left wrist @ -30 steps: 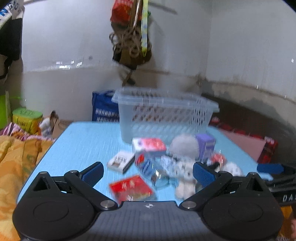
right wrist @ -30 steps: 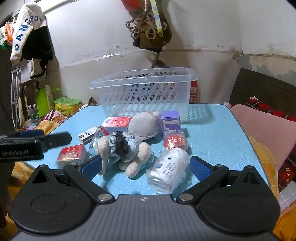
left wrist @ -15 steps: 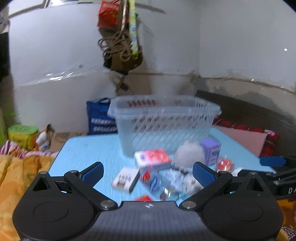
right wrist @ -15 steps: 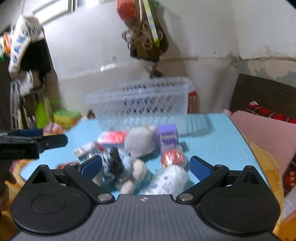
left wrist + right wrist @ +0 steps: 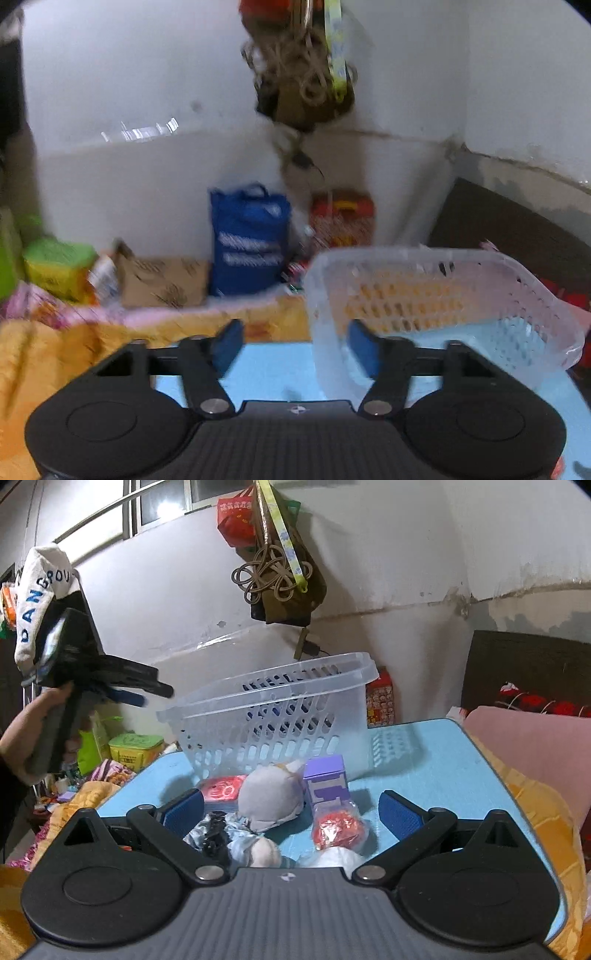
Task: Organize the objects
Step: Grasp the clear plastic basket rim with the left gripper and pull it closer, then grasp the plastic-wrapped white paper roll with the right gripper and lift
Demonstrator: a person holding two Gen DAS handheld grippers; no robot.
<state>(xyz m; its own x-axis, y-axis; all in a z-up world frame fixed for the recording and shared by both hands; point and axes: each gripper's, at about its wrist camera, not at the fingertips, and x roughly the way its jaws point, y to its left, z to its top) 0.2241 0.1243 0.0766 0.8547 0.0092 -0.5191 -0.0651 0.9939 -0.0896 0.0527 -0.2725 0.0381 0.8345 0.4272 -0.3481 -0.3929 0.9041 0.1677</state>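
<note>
A clear slotted basket stands at the back of the blue table. In front of it lie a grey plush, a purple box, a red wrapped packet, a red-pink pack and a small dressed plush toy. My right gripper hangs open low over this pile, gripping nothing. My left gripper is at the basket's left end, jaws closing. The basket has its end wall between the pads; the left pad stands clear of it. In the right wrist view a hand holds the left gripper by the rim.
Behind the table stand a blue bag, a red box, a cardboard box and a green tin. An orange blanket lies left, a pink cushion right. A rope-hung bag dangles from the wall.
My left gripper has swung away from the pile, forward and up to the basket's left end, and its jaws have narrowed. The right gripper has barely moved, only tilting a little.
</note>
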